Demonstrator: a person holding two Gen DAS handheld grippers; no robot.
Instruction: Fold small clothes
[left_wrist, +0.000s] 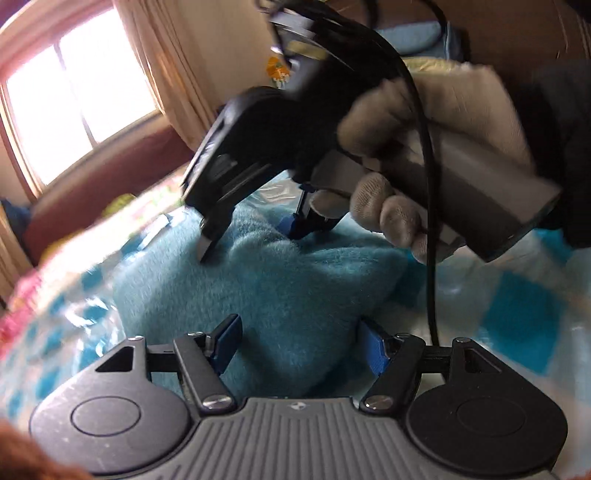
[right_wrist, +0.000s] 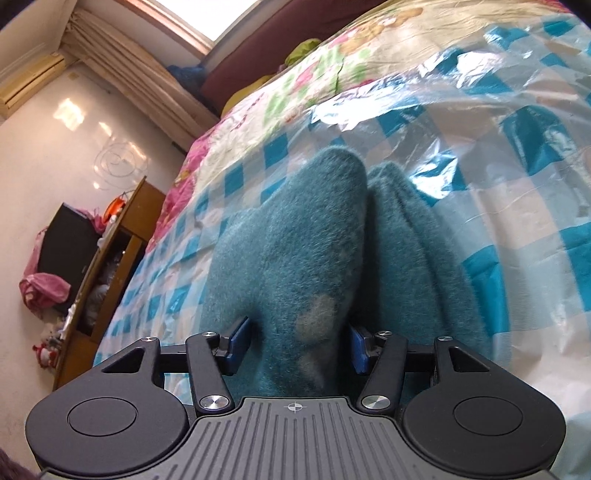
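The fuzzy teal knitted garment (right_wrist: 295, 258) was straddled lengthwise, ungripped, by the parted right tongs (right_wrist: 295, 341); the open left tongs (left_wrist: 299, 347) were held just beside it.

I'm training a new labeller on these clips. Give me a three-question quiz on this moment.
1. True or false: the left tongs stand open over the teal fuzzy garment.
2. What covers the bed? A) bare wood B) blue-and-white checked plastic sheet C) grey carpet
3. What does the gloved hand hold?

Key: 1 true; 2 B; 3 the right tongs, jaws apart, garment between them.
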